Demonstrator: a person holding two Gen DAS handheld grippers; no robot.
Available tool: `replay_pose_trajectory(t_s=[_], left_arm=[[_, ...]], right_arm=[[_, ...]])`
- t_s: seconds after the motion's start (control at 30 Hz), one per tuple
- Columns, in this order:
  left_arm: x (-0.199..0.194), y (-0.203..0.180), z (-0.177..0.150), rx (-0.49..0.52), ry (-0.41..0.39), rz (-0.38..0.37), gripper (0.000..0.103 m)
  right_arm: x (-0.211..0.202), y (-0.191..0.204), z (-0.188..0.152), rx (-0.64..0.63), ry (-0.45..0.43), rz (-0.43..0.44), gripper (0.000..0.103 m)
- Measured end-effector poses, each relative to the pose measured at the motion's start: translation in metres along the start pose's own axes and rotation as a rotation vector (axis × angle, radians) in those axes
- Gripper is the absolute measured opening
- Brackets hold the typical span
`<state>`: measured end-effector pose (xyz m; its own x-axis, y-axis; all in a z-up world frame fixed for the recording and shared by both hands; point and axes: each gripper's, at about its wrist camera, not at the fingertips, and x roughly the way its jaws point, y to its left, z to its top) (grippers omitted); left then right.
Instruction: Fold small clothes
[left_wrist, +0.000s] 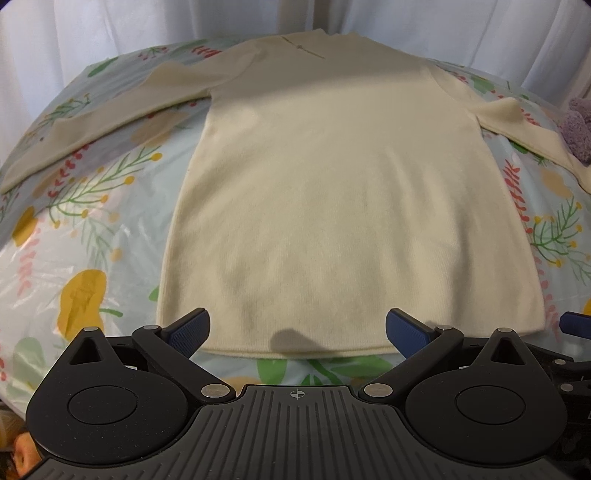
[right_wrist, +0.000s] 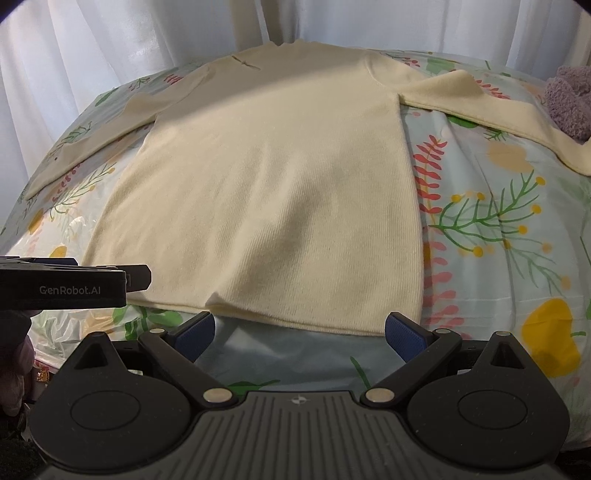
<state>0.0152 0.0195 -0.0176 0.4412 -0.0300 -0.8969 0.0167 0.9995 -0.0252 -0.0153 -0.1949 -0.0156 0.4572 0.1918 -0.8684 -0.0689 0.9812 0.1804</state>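
A cream long-sleeved knit top (left_wrist: 325, 192) (right_wrist: 273, 192) lies flat on the flowered cover, hem toward me, both sleeves spread out to the sides. My left gripper (left_wrist: 297, 332) is open just above the near hem, its blue pads (left_wrist: 190, 330) wide apart with nothing between them. In the right wrist view my right gripper (right_wrist: 299, 334) is open too, hovering just short of the hem's right part. The left gripper's black body (right_wrist: 74, 284) shows at the left edge of that view, beside the hem's left corner.
The flowered plastic-covered surface (left_wrist: 85, 236) (right_wrist: 498, 229) curves away on all sides. A fuzzy purple item (right_wrist: 569, 99) (left_wrist: 576, 129) sits at the far right by the sleeve cuff. White curtains (right_wrist: 110, 44) hang behind. A hand (right_wrist: 14, 365) shows at the left edge.
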Motion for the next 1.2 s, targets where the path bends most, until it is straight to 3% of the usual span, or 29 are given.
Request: replay_pose_trajectory(t_s=[0.1,0.23,0.3,0.4,0.47,0.5,0.53,0.67,0.83,0.97,1.03,1.1,1.2], left_arm=[[0.003,0.008,0.005,-0.041,-0.026,-0.024,0.103],[0.016,0.017,0.015,-0.104,-0.04,-0.008,0.103],[0.024,0.021,0.018,-0.139,-0.038,0.0,0.103],[0.036,0.027,0.024,-0.176,-0.019,0.011,0.103],[0.041,0.031,0.028,-0.216,-0.006,0.028,0.103],[0.043,0.033,0.03,-0.233,0.0,0.024,0.103],[0.045,0.035,0.032,-0.254,0.005,0.021,0.103],[0.054,0.036,0.038,-0.307,0.024,0.026,0.103],[0.062,0.03,0.045,-0.302,0.033,0.046,0.103],[0.066,0.03,0.044,-0.314,0.049,0.063,0.103],[0.068,0.03,0.043,-0.318,0.045,0.072,0.103],[0.068,0.029,0.042,-0.309,0.045,0.083,0.103],[0.07,0.027,0.042,-0.272,0.049,0.092,0.103]], right_arm=[[0.002,-0.03,0.013,0.071,-0.058,0.063,0.091],[-0.01,-0.106,0.043,0.287,-0.301,0.054,0.088],[-0.012,-0.147,0.057,0.377,-0.419,-0.003,0.088],[-0.003,-0.211,0.079,0.446,-0.492,-0.148,0.087],[0.002,-0.251,0.089,0.496,-0.53,-0.268,0.07],[0.006,-0.277,0.093,0.542,-0.538,-0.317,0.053],[0.009,-0.3,0.096,0.597,-0.531,-0.346,0.046],[0.021,-0.369,0.096,0.77,-0.549,-0.359,0.04],[0.043,-0.409,0.101,0.856,-0.579,-0.335,0.034],[0.058,-0.42,0.106,0.877,-0.543,-0.339,0.023],[0.061,-0.422,0.107,0.868,-0.549,-0.347,0.007],[0.062,-0.42,0.109,0.84,-0.54,-0.358,0.006],[0.057,-0.4,0.126,0.715,-0.547,-0.454,0.006]])
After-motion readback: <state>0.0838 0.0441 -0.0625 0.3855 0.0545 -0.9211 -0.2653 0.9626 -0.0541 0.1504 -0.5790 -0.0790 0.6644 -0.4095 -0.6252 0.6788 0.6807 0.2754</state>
